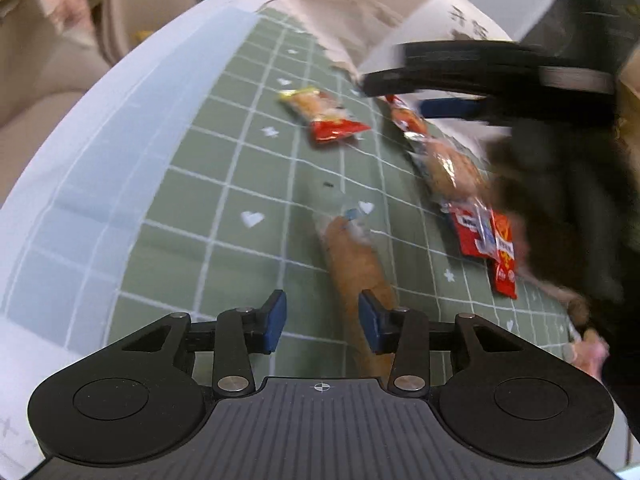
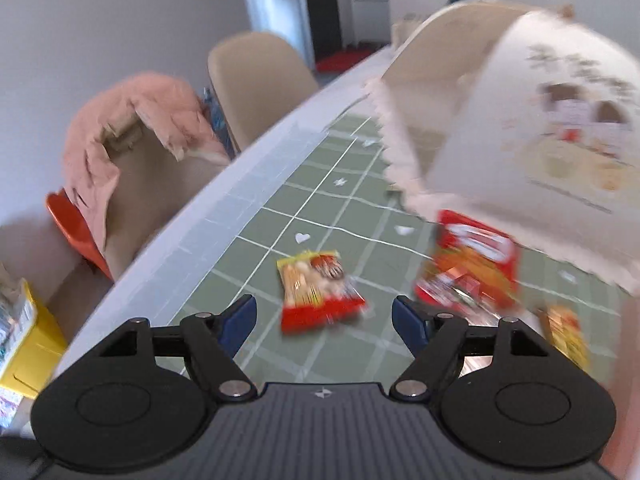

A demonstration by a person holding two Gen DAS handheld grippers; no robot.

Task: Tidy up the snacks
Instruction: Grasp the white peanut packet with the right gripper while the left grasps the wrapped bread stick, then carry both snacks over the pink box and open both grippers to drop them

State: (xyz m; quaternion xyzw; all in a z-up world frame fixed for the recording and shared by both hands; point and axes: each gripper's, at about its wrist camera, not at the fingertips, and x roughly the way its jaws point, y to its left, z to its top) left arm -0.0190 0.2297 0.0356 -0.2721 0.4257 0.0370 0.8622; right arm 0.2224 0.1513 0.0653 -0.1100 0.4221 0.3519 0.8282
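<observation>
In the left wrist view my left gripper (image 1: 322, 320) is open above the green checked tablecloth (image 1: 224, 208). A long brown bread stick in clear wrap (image 1: 352, 264) lies under its right pad (image 1: 370, 320), not gripped. Farther off lie a yellow-red packet (image 1: 324, 116), a clear bag of buns (image 1: 452, 168) and red packets (image 1: 484, 236). The other gripper's black body (image 1: 480, 76) is blurred at top right. In the right wrist view my right gripper (image 2: 324, 316) is open and empty above the yellow-red packet (image 2: 316, 292). A red packet (image 2: 472, 260) lies to the right.
A beige fringed fabric basket (image 2: 520, 140) with a printed picture stands at the table's far right. Beige chairs (image 2: 256, 80), one with a pink fluffy coat (image 2: 132, 120), line the table's left side. A yellow box (image 2: 28, 344) sits low at the left. A hand (image 1: 592, 352) shows at the right.
</observation>
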